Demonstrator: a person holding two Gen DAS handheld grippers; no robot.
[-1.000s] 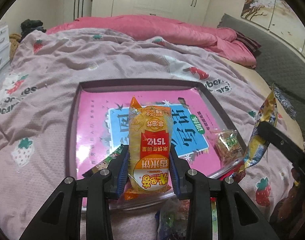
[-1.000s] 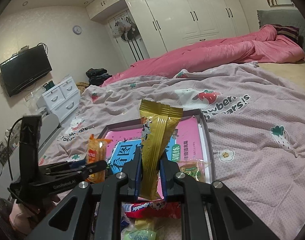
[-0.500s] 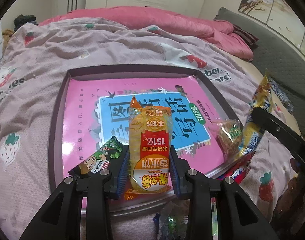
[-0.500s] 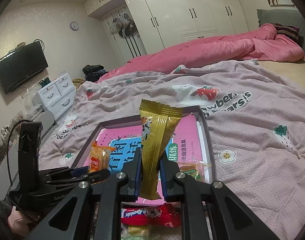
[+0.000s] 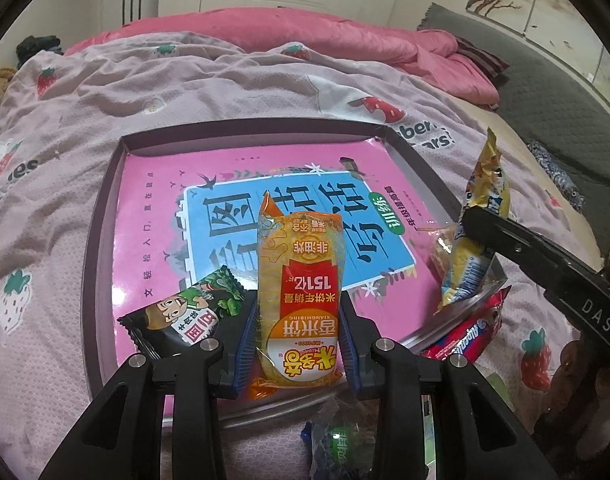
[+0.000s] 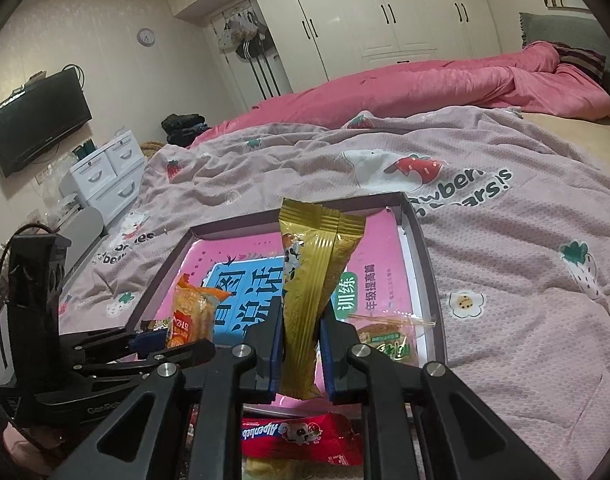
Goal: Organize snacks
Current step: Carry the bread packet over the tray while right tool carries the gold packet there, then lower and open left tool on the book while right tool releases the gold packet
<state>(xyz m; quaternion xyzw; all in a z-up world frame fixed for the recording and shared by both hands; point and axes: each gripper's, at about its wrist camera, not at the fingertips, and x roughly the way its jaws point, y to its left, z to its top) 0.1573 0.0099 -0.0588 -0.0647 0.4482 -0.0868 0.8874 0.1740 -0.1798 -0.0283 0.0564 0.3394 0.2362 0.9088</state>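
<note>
The left tool (image 5: 299,344) pinches an orange and yellow rice cracker packet (image 5: 299,292) between its blue pads, above the near edge of a shallow dark-rimmed tray (image 5: 101,216) lined with a pink and blue book cover. A black and green snack packet (image 5: 185,316) lies in the tray just beside the left pad. The right tool (image 6: 301,352) pinches an upright gold foil snack packet (image 6: 309,280) over the same tray. A clear packet of brown snacks (image 6: 389,340) lies in the tray's right near corner. A red Alpenliebe candy packet (image 6: 301,436) lies on the pink strawberry-print blanket (image 6: 505,264) of the bed, beside the tray's near edge.
</note>
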